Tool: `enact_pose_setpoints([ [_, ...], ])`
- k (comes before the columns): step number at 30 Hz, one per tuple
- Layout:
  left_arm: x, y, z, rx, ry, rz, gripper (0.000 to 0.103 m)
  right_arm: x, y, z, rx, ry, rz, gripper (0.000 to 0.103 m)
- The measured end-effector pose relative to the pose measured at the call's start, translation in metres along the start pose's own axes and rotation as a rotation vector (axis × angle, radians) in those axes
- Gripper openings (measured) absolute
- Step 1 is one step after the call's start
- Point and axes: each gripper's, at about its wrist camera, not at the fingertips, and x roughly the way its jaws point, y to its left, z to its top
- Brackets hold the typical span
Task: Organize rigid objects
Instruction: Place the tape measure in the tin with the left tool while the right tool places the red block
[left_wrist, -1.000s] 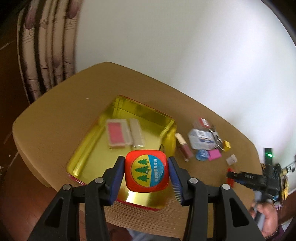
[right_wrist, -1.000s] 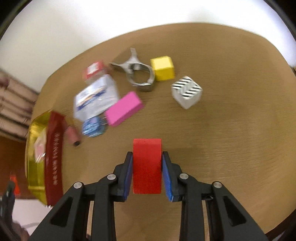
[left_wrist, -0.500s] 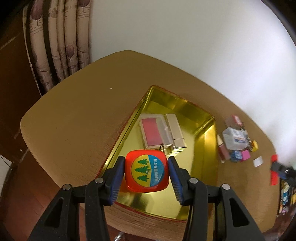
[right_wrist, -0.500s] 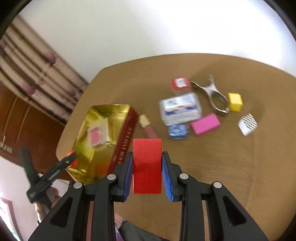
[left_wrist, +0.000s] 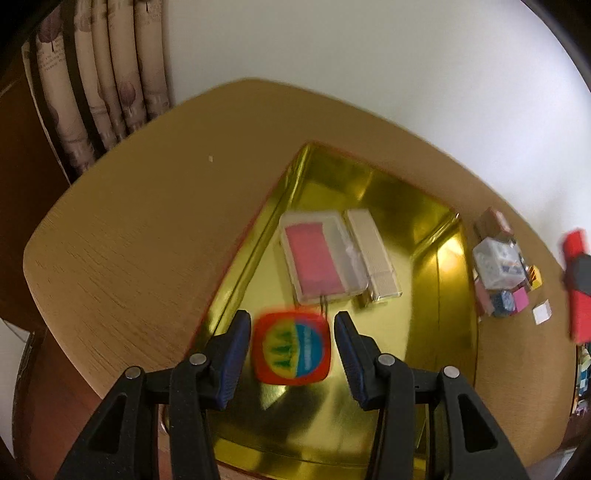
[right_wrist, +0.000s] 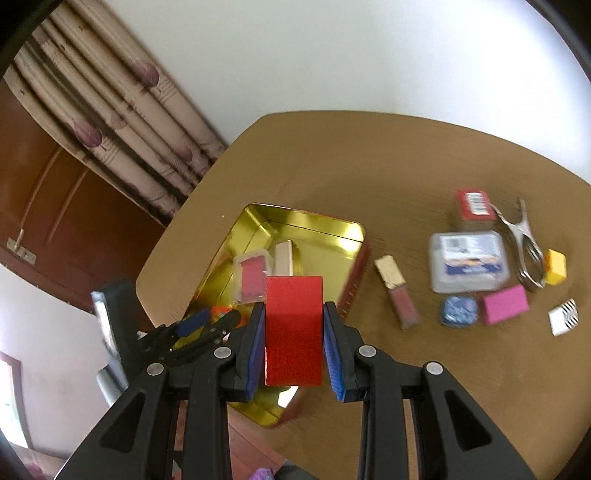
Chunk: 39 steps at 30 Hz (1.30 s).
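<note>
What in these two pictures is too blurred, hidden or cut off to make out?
- Left view: the orange tape measure between the open left tongs is motion-blurred; whether it rests on the gold tin is unclear.
- Right view: the red block in the right tongs hides the tin's near part.
- Right view: print on the clear plastic box is unreadable.

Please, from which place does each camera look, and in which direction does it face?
Left wrist: sits on the left gripper, looking down into the gold tin; its open fingers flank the red tape measure.
Right wrist: sits on the right gripper, shut on the red block, facing across the table.
Shared: tin, clear case with pink card, loose items.
</note>
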Motion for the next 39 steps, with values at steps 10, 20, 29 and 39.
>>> enact_pose_setpoints([
  [10, -0.032, -0.001, -0.002, 0.016, -0.09, 0.007, 0.048, 0.07, 0.012, 0.035, -0.017, 0.077, -0.034, 0.028],
  [20, -0.044, -0.004, -0.001, 0.036, -0.12, 0.007, 0.049, 0.123, 0.004, 0.044, -0.027, 0.142, -0.113, 0.029],
  [29, -0.04, -0.001, -0.002, -0.002, -0.103, -0.014, 0.049, 0.072, -0.001, 0.028, -0.024, -0.066, 0.015, 0.06],
  [39, -0.07, -0.057, -0.016, 0.167, -0.137, -0.112, 0.049, -0.08, -0.166, -0.14, -0.057, -0.409, -0.635, 0.083],
])
